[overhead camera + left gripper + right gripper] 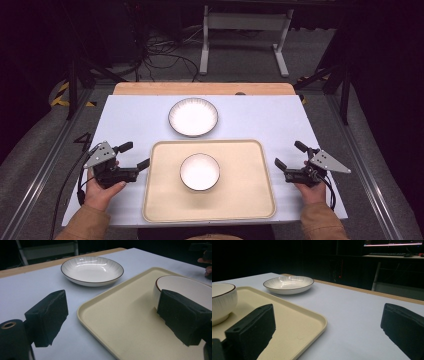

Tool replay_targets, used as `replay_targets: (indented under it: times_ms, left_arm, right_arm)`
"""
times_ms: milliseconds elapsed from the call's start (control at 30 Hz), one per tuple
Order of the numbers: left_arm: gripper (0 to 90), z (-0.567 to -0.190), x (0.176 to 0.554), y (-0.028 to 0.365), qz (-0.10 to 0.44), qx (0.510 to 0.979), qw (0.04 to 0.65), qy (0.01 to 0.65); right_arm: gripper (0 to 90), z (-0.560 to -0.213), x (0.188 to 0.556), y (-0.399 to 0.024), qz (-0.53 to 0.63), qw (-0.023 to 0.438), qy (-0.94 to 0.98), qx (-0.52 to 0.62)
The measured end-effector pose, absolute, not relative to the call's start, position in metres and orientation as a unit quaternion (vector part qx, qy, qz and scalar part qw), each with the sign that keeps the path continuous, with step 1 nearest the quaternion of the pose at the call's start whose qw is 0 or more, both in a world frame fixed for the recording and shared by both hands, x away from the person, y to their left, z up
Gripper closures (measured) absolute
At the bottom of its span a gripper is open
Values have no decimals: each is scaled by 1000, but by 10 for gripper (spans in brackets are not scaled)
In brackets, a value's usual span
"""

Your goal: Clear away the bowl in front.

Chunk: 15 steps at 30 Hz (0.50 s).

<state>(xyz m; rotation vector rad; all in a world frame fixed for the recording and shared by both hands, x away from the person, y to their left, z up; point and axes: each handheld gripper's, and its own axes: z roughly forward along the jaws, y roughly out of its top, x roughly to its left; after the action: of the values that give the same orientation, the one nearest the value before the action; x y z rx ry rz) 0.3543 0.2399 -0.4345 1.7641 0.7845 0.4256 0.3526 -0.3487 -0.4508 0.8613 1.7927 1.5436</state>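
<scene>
Left gripper (pixel 135 155) held low at tray's left edge, jaws spread wide, empty, one jaw over the white table (pixel 130 120), the other over the tray (pixel 240 200). Right gripper (pixel 290 154) mirrored at tray's right edge, jaws likewise wide apart and empty. Cream tray flat near the front of the table, between both grippers. White bowl (pixel 200 171) upright at tray centre, dark rim, well apart from either gripper. White plate (pixel 193 116) on table just beyond tray's far edge, not touching it. Wooden strip (pixel 200 88) along table's far side. Hands gripping the handles, tan sleeves (pixel 85 225) at bottom.
</scene>
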Motion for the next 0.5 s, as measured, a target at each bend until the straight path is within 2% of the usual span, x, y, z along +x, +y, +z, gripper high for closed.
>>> replay_targets:
  times_ms: [500]
  left_arm:
    - [96, -458, 358, 233, 145, 768, 515, 353]
  right_arm:
    - [0, -451, 352, -349, 588, 305, 676, 324]
